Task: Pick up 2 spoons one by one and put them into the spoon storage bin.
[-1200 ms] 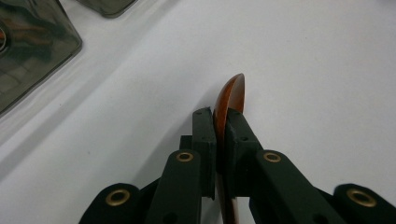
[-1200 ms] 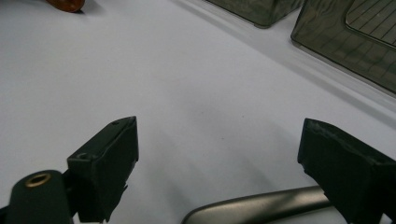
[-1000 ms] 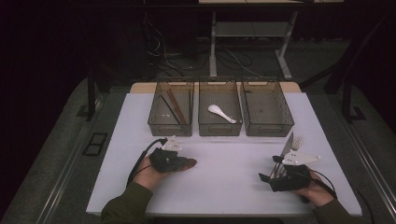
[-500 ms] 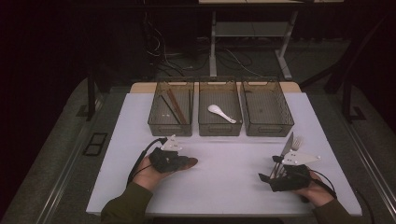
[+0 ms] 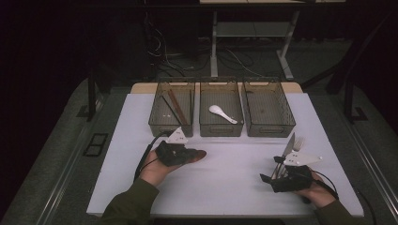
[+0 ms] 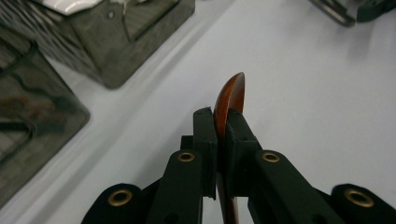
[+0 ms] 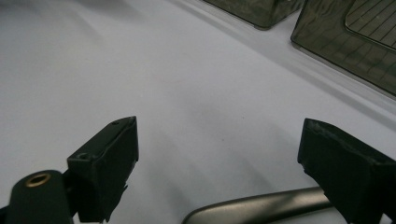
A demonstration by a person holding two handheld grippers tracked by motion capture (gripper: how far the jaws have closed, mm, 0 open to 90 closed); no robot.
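At a white table (image 5: 225, 187), the left gripper (image 6: 223, 128) pinches a brown wooden spoon (image 6: 231, 95), likely for sorting into 3 bins (image 5: 221, 108), while the right gripper (image 7: 219, 154) gapes beside a knife (image 5: 287, 145) and fork (image 5: 297, 143).

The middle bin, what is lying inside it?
Inside the middle bin lies one white spoon, bowl toward the back left, handle toward the front right. The rest of the bin's floor looks bare, though the near wall hides its front edge.
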